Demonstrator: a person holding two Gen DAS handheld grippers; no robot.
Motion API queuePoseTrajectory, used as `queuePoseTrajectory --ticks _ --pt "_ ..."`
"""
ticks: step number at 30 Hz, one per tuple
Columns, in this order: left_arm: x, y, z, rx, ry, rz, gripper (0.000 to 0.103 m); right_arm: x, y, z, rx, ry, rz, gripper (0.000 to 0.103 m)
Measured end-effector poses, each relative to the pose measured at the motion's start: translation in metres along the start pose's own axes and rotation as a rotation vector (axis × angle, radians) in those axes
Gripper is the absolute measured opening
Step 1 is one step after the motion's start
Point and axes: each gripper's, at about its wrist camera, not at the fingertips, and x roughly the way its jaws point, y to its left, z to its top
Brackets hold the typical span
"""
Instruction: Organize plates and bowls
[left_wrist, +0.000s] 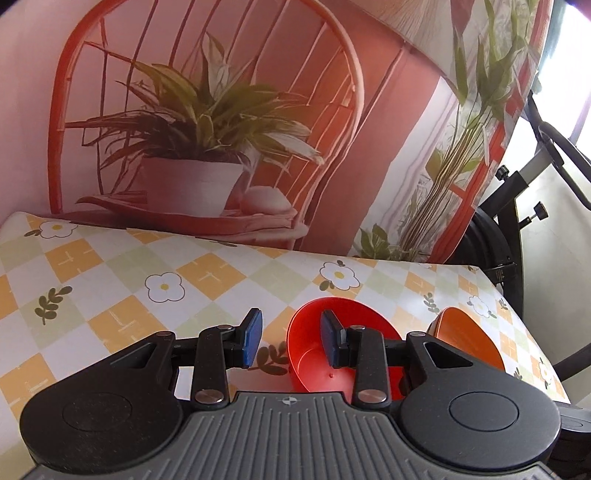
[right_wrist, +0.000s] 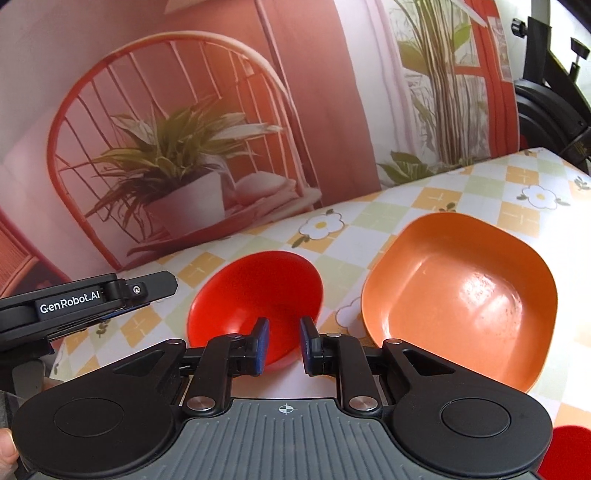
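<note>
The left hand-held gripper (right_wrist: 140, 291) reads "GenRobot.AI". On the table (right_wrist: 480, 184), an empty red bowl (right_wrist: 255, 291) sits left of an empty orange plate (right_wrist: 461, 295). Both the left and the right hand-held gripper (right_wrist: 282, 345) are parted, grasping nothing, the red bowl's rim between each pair of fingers.

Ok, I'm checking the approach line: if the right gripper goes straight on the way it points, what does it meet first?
Most likely the red bowl: the right gripper is open, and its near rim shows between the fingers. The orange plate lies off to the right of that line. Depth is hard to judge.
</note>
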Motion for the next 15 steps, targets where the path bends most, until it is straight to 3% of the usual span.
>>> queuePoseTrajectory --ticks 15 --pt "0.025 -0.001 -0.003 0.010 0.046 -0.013 0.036 0.019 -0.009 -0.006 0.078 0.008 -0.048 0.019"
